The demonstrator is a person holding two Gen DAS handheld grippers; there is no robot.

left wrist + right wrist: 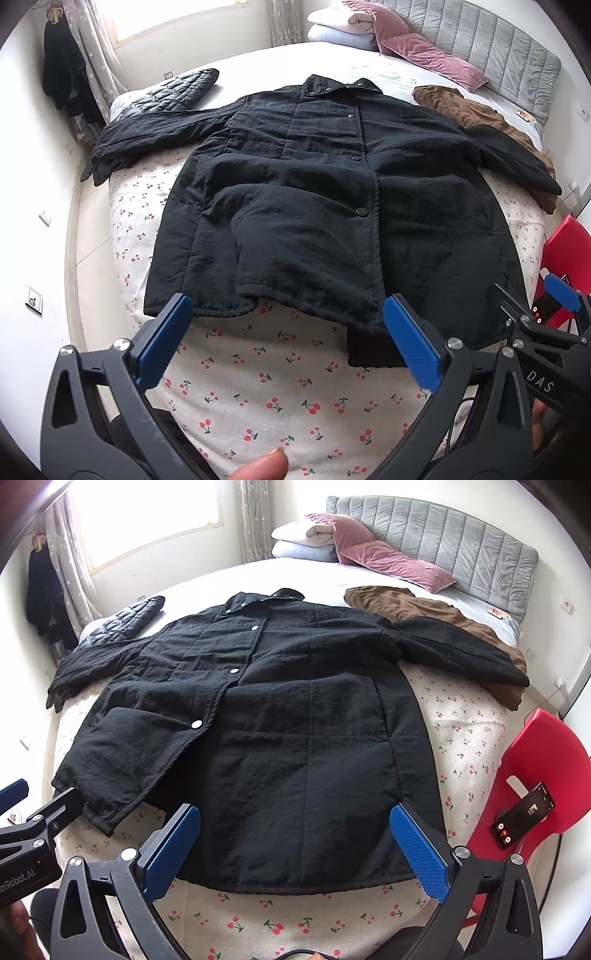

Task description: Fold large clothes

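the black jacket lies front-up and spread flat on the bed, collar toward the headboard, both sleeves stretched out to the sides and its hem nearest the cameras. the placket is snapped shut down the middle, though the lower left front panel is rumpled and its corner sits a little proud of the hem line. nothing is folded yet, so this looks like the very start: the garment is laid out and the first fold is still to be made.

the left gripper hovers just above the hem on its side, jaws spread wide, holding nothing. the right gripper hangs over the other half of the hem, equally wide apart and empty.

the next move probably calls for each gripper to drop onto the fabric and pinch through all the padded layers, either at a sleeve to bring it across the body, or at the hem corners.

a brown garment lies under the right sleeve, a quilted dark one near the left; a red chair with a phone stands beside the bed.
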